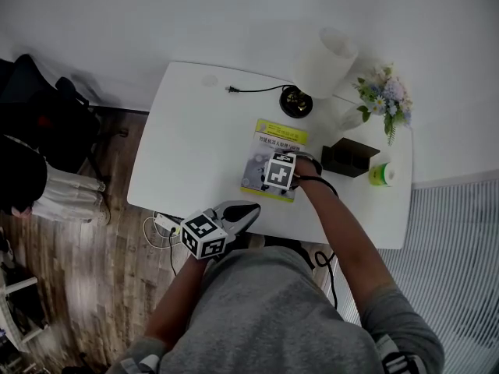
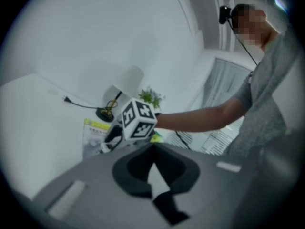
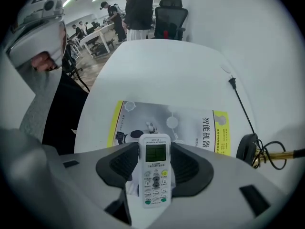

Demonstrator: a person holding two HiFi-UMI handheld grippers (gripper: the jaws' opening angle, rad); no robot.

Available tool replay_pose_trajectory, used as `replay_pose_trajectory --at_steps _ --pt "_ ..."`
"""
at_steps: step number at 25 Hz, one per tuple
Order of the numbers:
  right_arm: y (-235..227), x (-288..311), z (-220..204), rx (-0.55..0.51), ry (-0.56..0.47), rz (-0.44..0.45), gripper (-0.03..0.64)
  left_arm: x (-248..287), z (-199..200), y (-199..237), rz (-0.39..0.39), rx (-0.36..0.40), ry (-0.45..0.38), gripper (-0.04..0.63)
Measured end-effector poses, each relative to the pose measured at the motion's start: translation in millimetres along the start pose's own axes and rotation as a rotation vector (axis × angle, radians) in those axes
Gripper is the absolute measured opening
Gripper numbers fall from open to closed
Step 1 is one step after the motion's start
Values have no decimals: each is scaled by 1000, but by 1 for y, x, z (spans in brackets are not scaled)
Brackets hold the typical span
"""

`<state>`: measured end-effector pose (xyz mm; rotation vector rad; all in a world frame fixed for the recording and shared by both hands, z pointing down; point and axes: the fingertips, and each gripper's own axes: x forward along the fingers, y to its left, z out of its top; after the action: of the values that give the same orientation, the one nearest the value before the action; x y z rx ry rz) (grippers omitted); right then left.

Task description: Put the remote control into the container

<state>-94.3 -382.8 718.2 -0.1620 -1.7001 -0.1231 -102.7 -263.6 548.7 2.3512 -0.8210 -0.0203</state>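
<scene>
Right gripper: I see its jaws wide, straddling the remote, not squeezing.
Remote: lying on the booklet.
Left gripper: jaws together, holding nothing.

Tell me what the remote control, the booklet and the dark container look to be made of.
Remote control: hard white plastic, matte; moulded case, coloured buttons, small greenish screen.
Booklet: printed paper, probably lightly glossy; thin, flat, yellow-edged cover.
Container: dark, dull, flat panels; wood, board or plastic, too small to tell.
</scene>
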Motion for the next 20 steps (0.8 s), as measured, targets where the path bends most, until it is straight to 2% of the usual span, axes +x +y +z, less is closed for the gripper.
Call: replay_pose_trajectory --at_steps 5,16,20 --pt "0 8 0 -7 54 31 209 0 -2 0 4 2 -1 -5" --pt "0 18 -1 -27 137 26 213 -4 0 3 2 -6 -7 -5" --pt "1 17 -3 5 117 31 221 0 2 0 -14 3 -4 -5"
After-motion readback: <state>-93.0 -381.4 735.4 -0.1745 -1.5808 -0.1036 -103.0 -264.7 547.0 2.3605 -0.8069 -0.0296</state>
